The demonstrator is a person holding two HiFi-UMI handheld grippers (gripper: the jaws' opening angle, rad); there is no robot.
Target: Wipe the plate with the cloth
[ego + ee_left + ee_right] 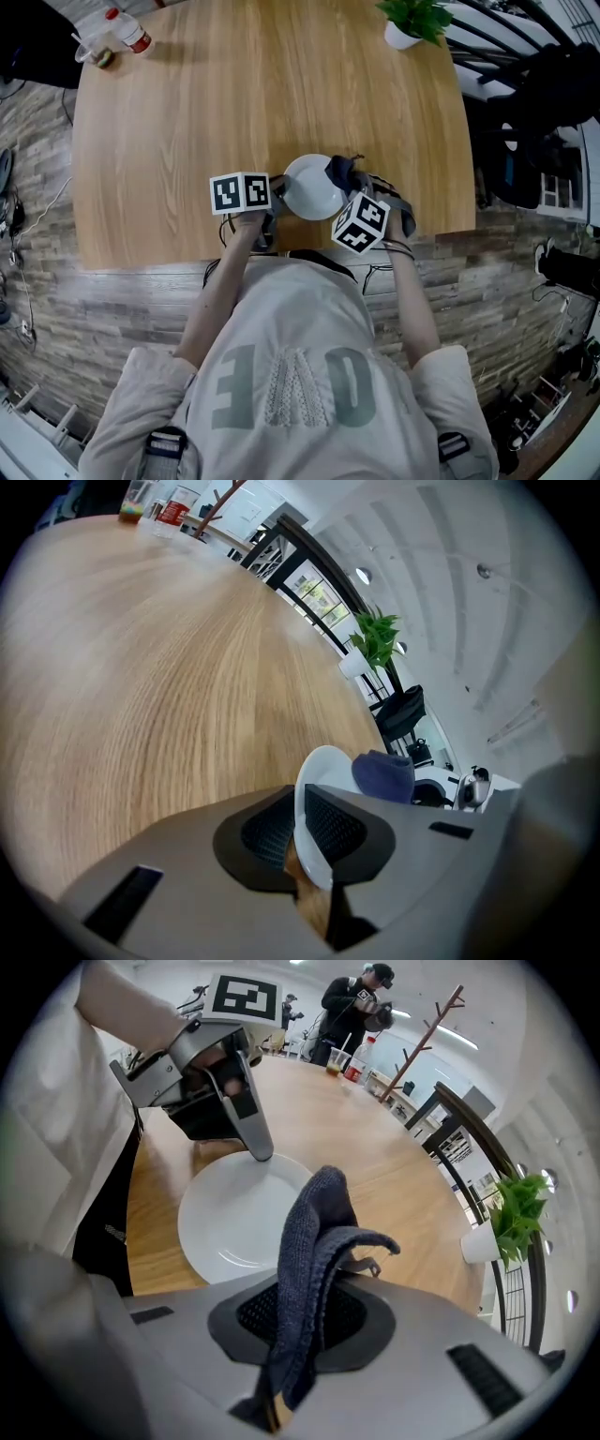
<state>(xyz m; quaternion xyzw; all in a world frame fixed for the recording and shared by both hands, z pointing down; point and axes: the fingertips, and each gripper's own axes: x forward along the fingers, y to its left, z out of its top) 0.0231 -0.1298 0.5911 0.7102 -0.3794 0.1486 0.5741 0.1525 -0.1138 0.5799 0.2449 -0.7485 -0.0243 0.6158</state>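
The left gripper (302, 829) clamps the rim of the white plate (309, 187), which shows at the centre of the head view, near the lower edge of the wooden table (234, 94). The right gripper (298, 1321) is closed on the dark blue cloth (314, 1241), at the plate's right rim. Recommended: hold the left clamp steady, press the cloth's free fold flat on the plate face, and sweep in overlapping arcs without levering the rim out of the 2 jaws.

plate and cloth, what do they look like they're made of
The plate looks like glazed ceramic, though it could be melamine: plain white, smooth, with soft highlights. The cloth looks like soft knitted fabric, dark blue-grey: a ribbed texture shows and it folds limply.
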